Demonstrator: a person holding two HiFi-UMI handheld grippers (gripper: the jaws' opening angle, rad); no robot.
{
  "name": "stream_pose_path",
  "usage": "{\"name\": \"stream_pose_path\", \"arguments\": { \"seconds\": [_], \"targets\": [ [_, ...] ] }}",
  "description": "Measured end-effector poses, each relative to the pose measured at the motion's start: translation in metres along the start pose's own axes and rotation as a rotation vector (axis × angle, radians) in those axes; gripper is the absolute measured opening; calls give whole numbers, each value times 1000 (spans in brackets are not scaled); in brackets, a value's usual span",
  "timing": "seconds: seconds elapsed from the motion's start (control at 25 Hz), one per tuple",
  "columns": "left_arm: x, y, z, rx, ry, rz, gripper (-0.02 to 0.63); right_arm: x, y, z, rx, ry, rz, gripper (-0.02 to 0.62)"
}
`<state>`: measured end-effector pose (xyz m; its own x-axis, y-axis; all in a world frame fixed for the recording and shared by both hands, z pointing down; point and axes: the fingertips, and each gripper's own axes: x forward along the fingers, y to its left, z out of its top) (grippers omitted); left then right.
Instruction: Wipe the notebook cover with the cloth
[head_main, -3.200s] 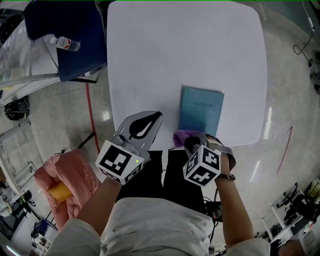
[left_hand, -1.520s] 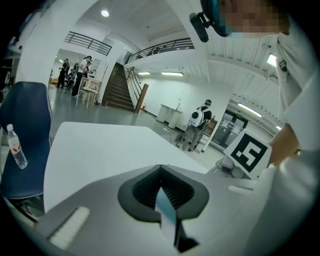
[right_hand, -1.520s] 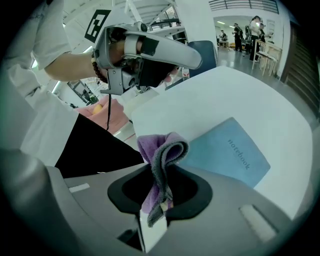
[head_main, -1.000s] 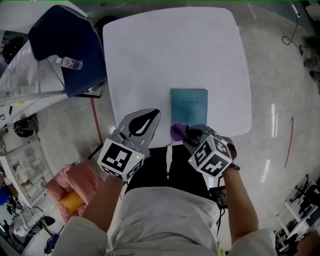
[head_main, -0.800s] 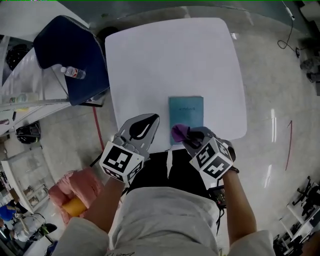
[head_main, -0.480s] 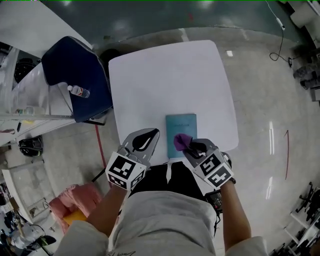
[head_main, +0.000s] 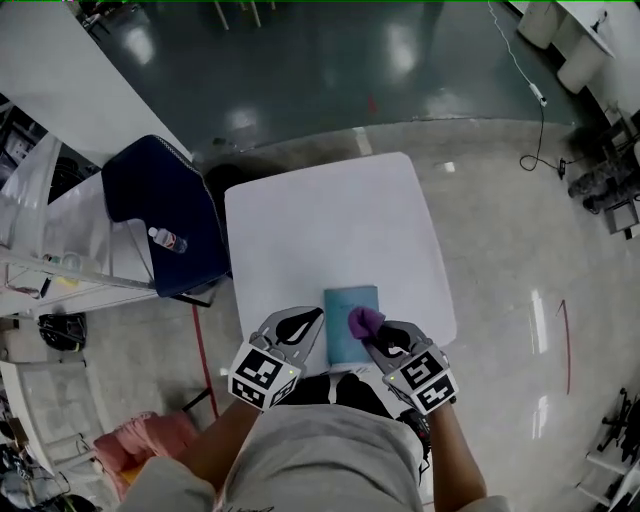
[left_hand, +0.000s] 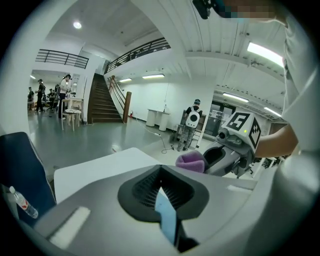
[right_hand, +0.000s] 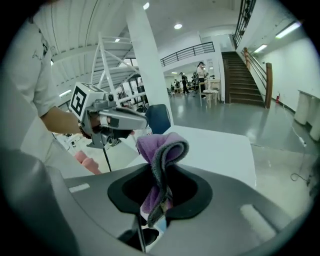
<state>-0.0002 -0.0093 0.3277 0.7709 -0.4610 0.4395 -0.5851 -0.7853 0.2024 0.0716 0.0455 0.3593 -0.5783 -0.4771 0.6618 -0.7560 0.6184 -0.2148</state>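
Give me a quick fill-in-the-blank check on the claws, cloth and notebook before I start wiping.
1. The right claw is shut on the purple ____.
2. The left claw is ____ rather than open.
3. The notebook lies flat on the white ____.
Missing words: cloth; shut; table.
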Motion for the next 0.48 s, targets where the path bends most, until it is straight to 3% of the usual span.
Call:
{"name": "stream_pose_path", "arguments": {
  "seconds": [0.2, 0.48],
  "targets": [
    [3, -7, 15, 17, -16, -10, -2, -24, -14, 23, 37, -109, -34, 106],
    [8, -6, 31, -4, -28, 11, -2, -35, -29, 39, 94, -179, -50, 104]
  ]
}}
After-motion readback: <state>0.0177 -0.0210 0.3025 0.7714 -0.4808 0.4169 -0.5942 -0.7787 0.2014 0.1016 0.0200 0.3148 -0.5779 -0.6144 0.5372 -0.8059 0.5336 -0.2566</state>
